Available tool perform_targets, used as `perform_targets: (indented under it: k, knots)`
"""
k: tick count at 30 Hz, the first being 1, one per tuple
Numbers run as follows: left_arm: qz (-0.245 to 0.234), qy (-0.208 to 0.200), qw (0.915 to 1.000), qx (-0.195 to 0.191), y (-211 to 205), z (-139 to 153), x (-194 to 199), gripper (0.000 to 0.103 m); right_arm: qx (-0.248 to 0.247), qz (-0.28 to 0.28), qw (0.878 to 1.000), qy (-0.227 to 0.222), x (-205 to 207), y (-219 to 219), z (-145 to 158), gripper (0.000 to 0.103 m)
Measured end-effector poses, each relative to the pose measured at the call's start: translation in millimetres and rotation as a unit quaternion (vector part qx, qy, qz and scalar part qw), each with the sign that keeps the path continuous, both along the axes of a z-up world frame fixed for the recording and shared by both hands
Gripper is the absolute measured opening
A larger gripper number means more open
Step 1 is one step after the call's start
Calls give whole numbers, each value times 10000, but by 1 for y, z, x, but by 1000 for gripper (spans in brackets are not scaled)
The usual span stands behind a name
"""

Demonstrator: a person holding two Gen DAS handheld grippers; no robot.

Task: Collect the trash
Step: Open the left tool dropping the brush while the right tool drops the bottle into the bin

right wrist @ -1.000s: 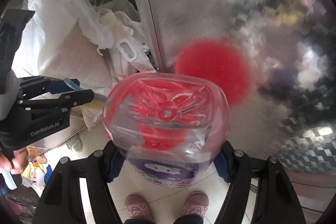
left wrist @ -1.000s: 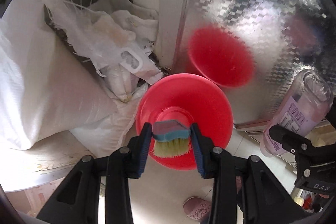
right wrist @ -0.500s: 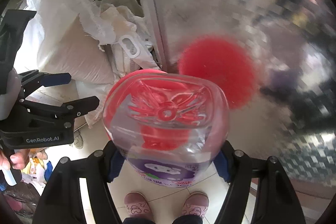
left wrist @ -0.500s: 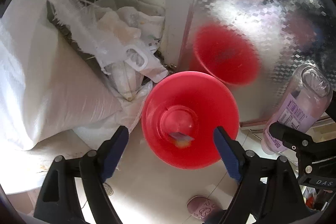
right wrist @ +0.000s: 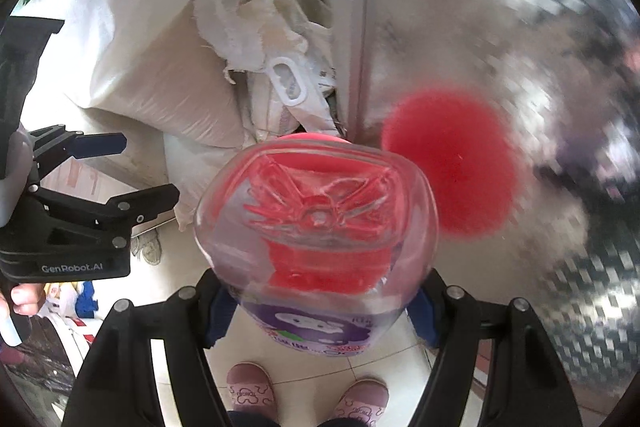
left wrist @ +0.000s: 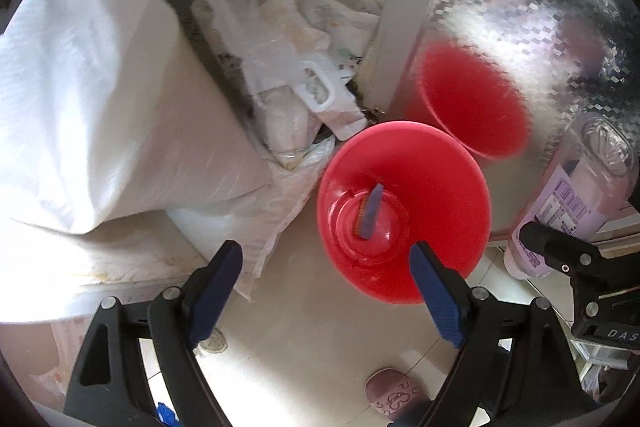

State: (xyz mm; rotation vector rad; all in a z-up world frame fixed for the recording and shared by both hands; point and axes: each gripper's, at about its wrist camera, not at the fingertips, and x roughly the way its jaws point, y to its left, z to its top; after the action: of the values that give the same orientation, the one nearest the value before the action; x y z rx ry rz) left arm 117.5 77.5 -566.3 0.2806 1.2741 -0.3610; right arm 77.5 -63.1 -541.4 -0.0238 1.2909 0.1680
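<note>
A red bin (left wrist: 452,195) stands on the floor below me, next to a shiny metal panel. A small blue brush (left wrist: 370,213) lies at its bottom. My left gripper (left wrist: 326,279) is open and empty above the bin's near edge. My right gripper (right wrist: 320,301) is shut on a clear plastic bottle with a purple label (right wrist: 316,223), held bottom forward over the bin; the bin (right wrist: 312,139) shows red through the bottle. The bottle (left wrist: 572,199) also shows at the right of the left wrist view. The left gripper (right wrist: 104,171) shows at the left of the right wrist view.
White woven sacks (left wrist: 120,99) and crumpled plastic bags (left wrist: 304,67) are piled left of the bin. The reflective metal panel (left wrist: 540,7) behind mirrors the bin. My pink slippers (right wrist: 250,391) stand on the tiled floor (left wrist: 304,355).
My left gripper opened and let go of the blue brush, which dropped into the red bin. The right gripper kept holding the bottle, almost still.
</note>
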Motion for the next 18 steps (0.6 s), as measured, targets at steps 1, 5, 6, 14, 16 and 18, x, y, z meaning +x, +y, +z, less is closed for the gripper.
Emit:
perform_targets:
  k: [1,5,6,14,16,18]
  knots:
    - [30,-7,10000,23,1,1,-1,84,11,52,10000,21,0,2,1,71]
    - [181,-26,9998,13,8,11,-7,84,-165,199,9995,-181,-3,9,13,98]
    - [209,-24,9998,5,10,16,-9,84,-223,228,9992,-238,-5,10,19,102]
    - [564,-28,9984,-46,22,91,-39,84,-222,401,9981,-409,-22,17,88,103]
    - [615,-72,9981,-42,24,120,-49,84,-186,374,9980,-465,-29,18,115,102]
    - [701,-54,9975,-79,28,152,-60,84,-117,376,9979,-509,-35,21,143,103]
